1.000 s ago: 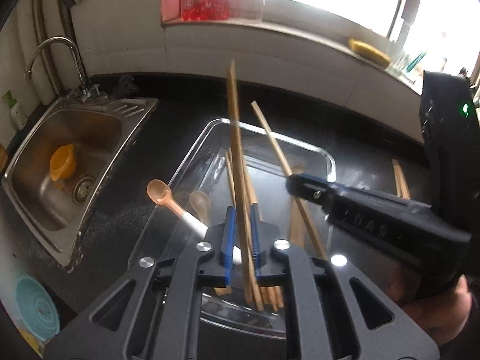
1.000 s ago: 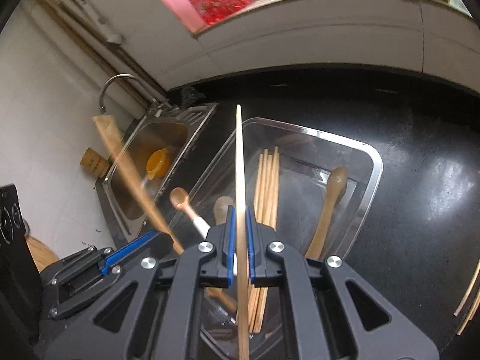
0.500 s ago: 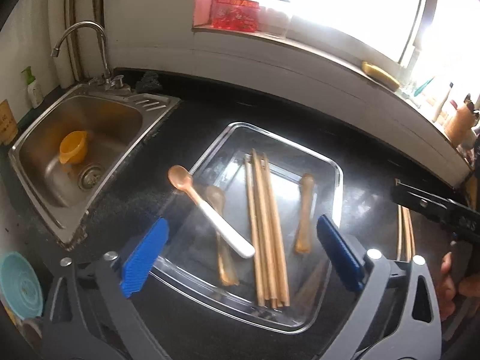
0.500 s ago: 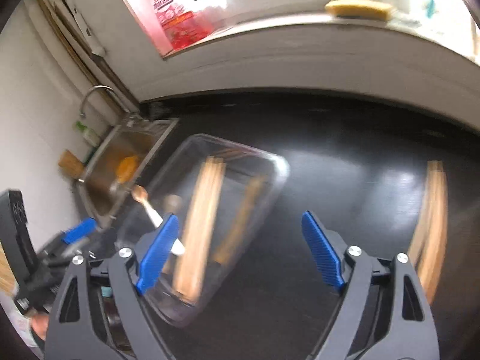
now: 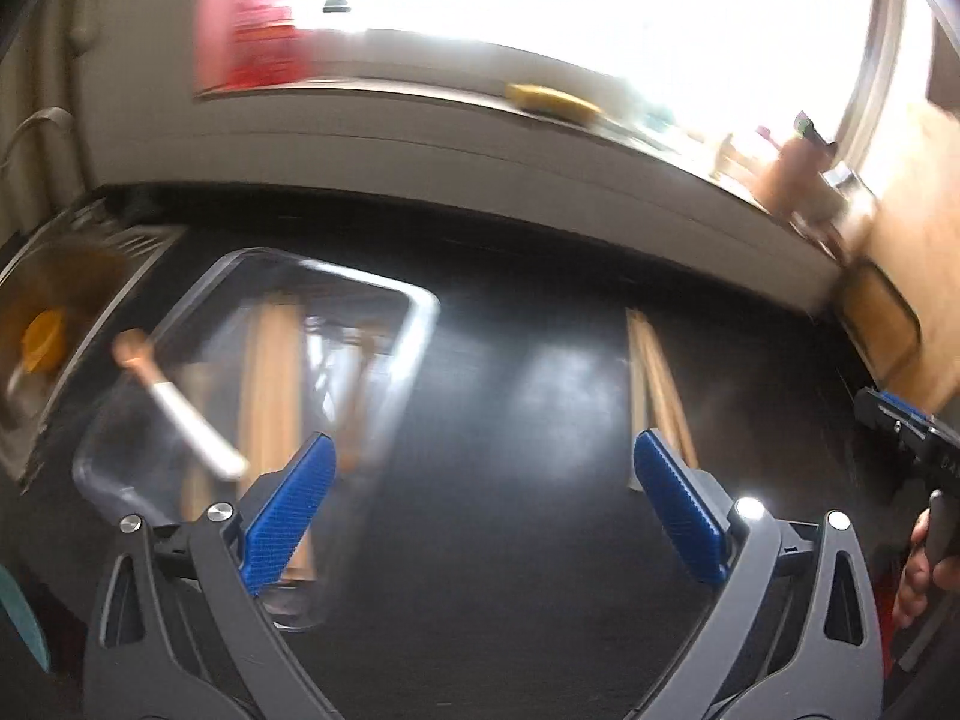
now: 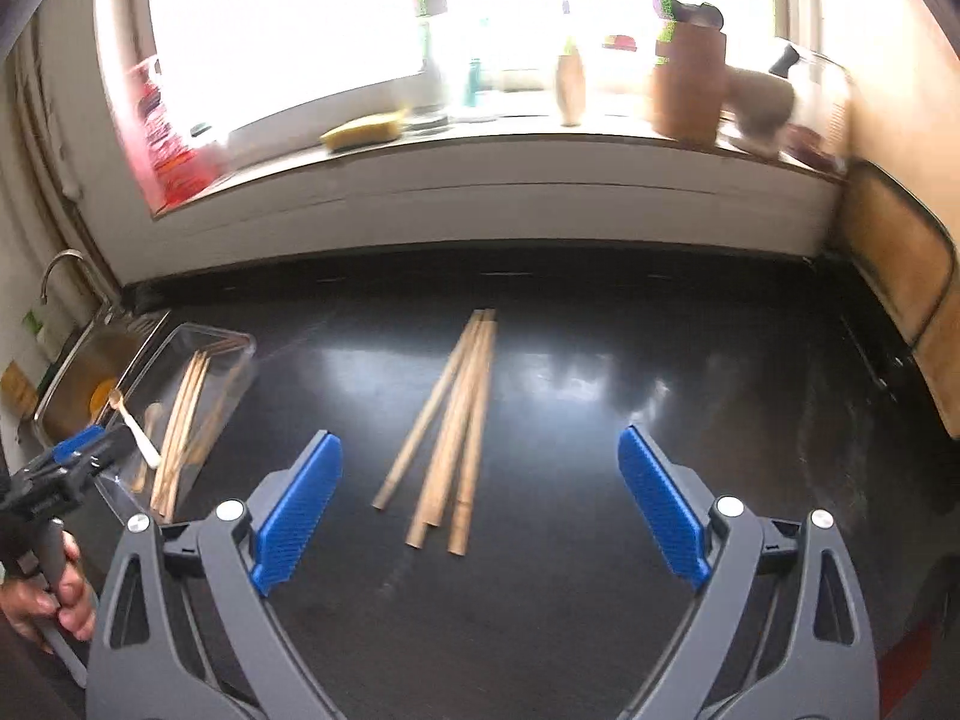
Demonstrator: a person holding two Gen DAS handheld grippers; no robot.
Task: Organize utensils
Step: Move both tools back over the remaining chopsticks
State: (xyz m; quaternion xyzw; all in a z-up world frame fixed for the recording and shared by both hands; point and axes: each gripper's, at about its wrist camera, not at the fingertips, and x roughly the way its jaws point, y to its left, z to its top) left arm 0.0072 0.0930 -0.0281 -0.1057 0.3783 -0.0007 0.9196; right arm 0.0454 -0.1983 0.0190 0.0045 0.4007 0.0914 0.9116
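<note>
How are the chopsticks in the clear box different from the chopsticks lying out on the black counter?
The chopsticks in the clear box lie inside the box, next to spoons; the chopsticks on the counter lie bare on the black counter. The boxed ones sit close together in a tidy row; the counter ones fan apart at the near ends. The boxed ones are beside the sink; the counter ones lie ahead of the open right gripper. Both are light wood.

The desk (image 6: 600,420) is glossy black stone-looking stuff, full of window glare. Loose chopsticks (image 6: 456,420) look like plain matt wood. The tray (image 6: 234,342) is clear shiny plastic, and the sink (image 6: 78,360) is brushed metal. Fingers (image 6: 300,504) have ribbed blue plastic pads on grey matt frames.
</note>
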